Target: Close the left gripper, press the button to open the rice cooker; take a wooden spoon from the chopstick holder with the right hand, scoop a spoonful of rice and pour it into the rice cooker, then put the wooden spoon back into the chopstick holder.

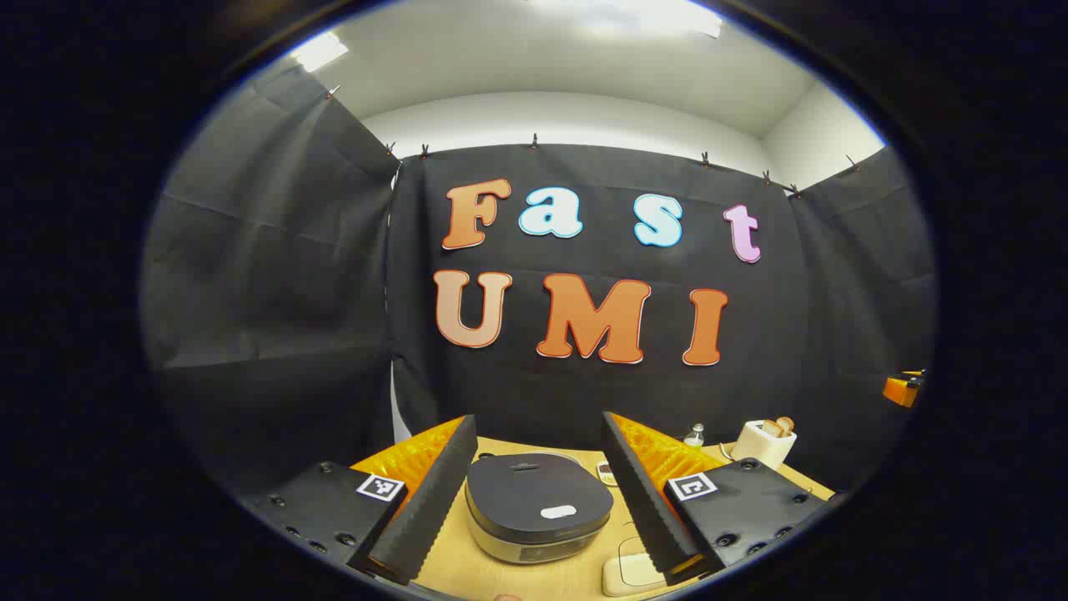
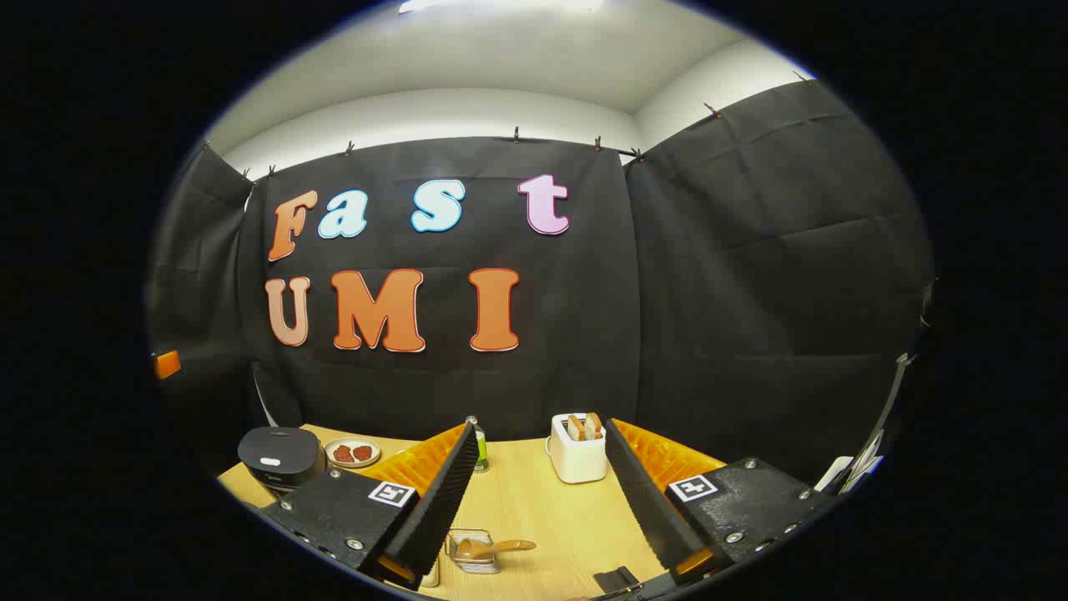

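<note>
The dark rice cooker [image 1: 538, 517] sits on the wooden table [image 1: 467, 572] with its lid down and a white button [image 1: 557, 512] on top. It lies just beyond and between the fingers of my left gripper [image 1: 538, 421], which is open and holds nothing. From the right gripper view the rice cooker [image 2: 279, 457] is at the far left. A wooden spoon [image 2: 494, 547] lies across a small wire chopstick holder [image 2: 471, 553], low between the fingers of my right gripper [image 2: 541, 427], which is open and not touching it.
A white toaster [image 2: 578, 451] with bread stands at the back of the table, beside a small bottle [image 2: 477, 442] and a plate [image 2: 351, 453] of red pieces. A cream container [image 1: 634, 572] sits right of the cooker. Black cloth walls close in the table.
</note>
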Tool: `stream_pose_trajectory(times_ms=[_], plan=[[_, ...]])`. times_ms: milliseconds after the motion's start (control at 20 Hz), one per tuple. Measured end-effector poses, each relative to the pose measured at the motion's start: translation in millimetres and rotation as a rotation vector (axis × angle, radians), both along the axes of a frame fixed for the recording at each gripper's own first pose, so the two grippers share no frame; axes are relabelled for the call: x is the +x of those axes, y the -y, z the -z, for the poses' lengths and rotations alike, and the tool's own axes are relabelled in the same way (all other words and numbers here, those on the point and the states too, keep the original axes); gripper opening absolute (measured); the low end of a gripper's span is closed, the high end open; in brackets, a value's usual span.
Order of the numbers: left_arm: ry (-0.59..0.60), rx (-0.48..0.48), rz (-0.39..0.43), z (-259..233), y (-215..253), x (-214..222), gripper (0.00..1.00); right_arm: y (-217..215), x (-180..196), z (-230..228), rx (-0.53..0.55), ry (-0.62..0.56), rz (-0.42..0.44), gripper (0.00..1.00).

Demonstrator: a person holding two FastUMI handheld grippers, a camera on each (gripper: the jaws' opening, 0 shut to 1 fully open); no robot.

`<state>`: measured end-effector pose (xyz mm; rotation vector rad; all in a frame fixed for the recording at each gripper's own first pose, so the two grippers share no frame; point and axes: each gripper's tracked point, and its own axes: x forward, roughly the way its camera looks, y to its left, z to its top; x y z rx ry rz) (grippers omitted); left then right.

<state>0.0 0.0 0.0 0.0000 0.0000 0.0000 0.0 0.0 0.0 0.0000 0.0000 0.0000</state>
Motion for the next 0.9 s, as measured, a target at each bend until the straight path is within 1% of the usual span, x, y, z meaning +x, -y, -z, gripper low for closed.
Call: stream_pose_trajectory(times_ms=[450,850,900], plan=[[0.001,0.001,-0.005,-4.5,0.2,1.1,0.98,10.0,-2.9,-10.3,0.004,0.040,0.013,0.95],[0.012,0.002,-0.019,-10.2,-2.4,0.6,0.98,1.7,1.3,-3.2,0.020,0.021,-0.002,0.95],[0.013,-0.004,-0.020,-10.3,-0.8,1.2,1.00,-1.5,2.1,-3.7,0.021,0.021,-0.005,0.95]])
